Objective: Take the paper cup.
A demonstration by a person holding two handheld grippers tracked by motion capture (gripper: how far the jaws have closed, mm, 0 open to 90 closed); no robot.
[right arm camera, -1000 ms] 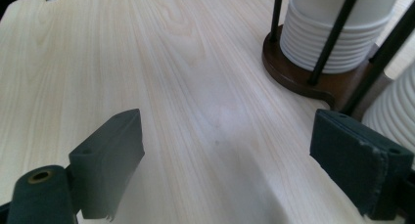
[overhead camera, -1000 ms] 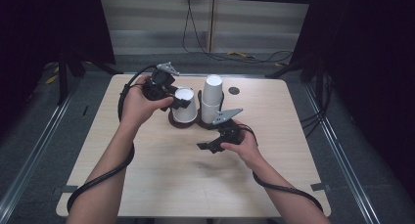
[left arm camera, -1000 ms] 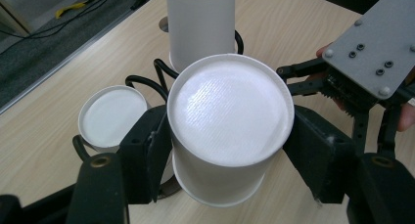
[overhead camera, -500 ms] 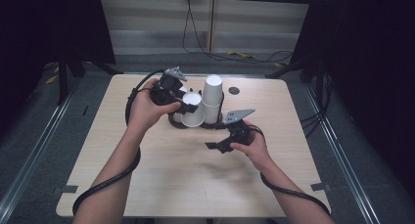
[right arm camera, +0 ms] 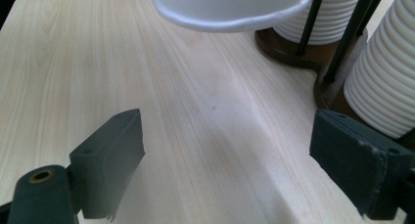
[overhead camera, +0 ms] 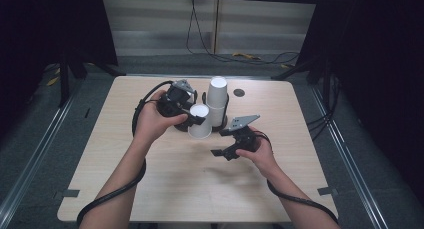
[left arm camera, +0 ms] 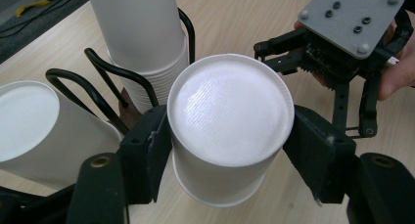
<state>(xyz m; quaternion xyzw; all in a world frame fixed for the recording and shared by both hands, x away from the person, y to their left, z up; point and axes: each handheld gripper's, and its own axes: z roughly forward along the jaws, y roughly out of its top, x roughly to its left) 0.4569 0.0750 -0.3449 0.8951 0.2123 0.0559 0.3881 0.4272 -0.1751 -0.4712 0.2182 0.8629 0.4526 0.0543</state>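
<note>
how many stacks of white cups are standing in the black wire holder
2. One tall stack stands in the holder at the back of the table; a lower stack sits beside it, behind the left claw, which grips a single upturned cup apart from both stacks.

The left gripper [overhead camera: 192, 120] now carries the upside-down white cup [overhead camera: 199, 121] toward the person and lower, clear of the cup stacks [overhead camera: 216, 100]. The right gripper [overhead camera: 226, 151] sits slightly nearer the cup.
</note>
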